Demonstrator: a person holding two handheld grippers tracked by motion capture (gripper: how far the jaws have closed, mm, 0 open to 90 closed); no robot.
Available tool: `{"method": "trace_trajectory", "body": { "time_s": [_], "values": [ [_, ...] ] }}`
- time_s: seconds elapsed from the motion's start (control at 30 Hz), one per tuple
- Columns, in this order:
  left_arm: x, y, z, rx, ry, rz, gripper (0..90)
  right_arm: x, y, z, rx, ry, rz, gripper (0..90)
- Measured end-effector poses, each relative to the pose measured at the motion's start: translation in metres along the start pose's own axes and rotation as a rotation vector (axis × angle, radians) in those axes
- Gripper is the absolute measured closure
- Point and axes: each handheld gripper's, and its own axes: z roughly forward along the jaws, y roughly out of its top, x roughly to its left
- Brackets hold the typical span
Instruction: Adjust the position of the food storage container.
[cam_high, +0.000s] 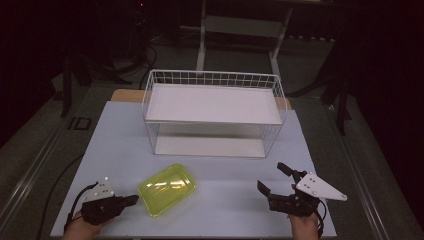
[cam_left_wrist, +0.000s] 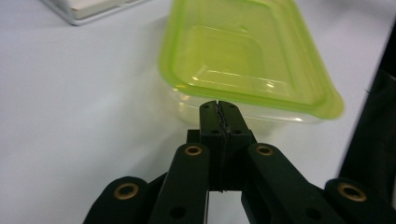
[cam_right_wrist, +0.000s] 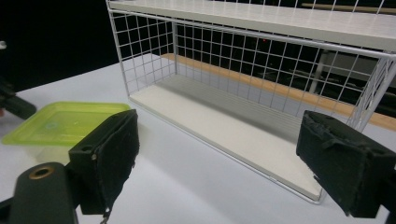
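A clear container with a yellow-green lid (cam_high: 167, 189) lies on the white table (cam_high: 120, 135), near the front and left of centre. My left gripper (cam_high: 132, 200) is down at table height just left of it, jaws pressed together with nothing between them. In the left gripper view the shut tips (cam_left_wrist: 218, 106) point at the container (cam_left_wrist: 243, 51), just below the lid's rim; whether they touch it I cannot tell. My right gripper (cam_high: 272, 176) is held at the front right, jaws wide open and empty. Its view (cam_right_wrist: 233, 158) has the container (cam_right_wrist: 60, 122) at the left.
A white wire rack (cam_high: 215, 75) with an upper and a lower shelf stands across the back of the table. In the right gripper view the rack (cam_right_wrist: 261, 42) is close ahead. Bare tabletop lies between the rack and both grippers. The surroundings are dark.
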Motion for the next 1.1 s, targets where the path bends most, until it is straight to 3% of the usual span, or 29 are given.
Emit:
{"method": "trace_trajectory", "body": {
  "time_s": [0.2, 0.67, 0.87, 0.93, 1.1],
  "values": [
    [0.006, 0.010, 0.010, -0.006, 0.027, 0.009, 90.0, 0.000, 0.000, 0.000, 0.004, 0.004, 0.001, 13.3],
    [0.017, 0.037, 0.045, -0.025, 0.033, 0.037, 90.0, 0.002, -0.001, 0.003, 0.010, 0.022, -0.002, 13.3],
    [0.018, 0.044, 0.059, -0.050, 0.017, 0.031, 90.0, 0.001, -0.002, 0.004, 0.015, 0.027, 0.000, 13.3],
    [0.016, 0.046, 0.058, -0.043, 0.023, 0.052, 90.0, 0.001, -0.002, 0.003, 0.016, 0.030, 0.001, 13.3],
    [0.013, 0.041, 0.042, -0.056, 0.027, 0.057, 90.0, 0.000, -0.002, 0.003, 0.011, 0.031, 0.002, 13.4]
  ]
}}
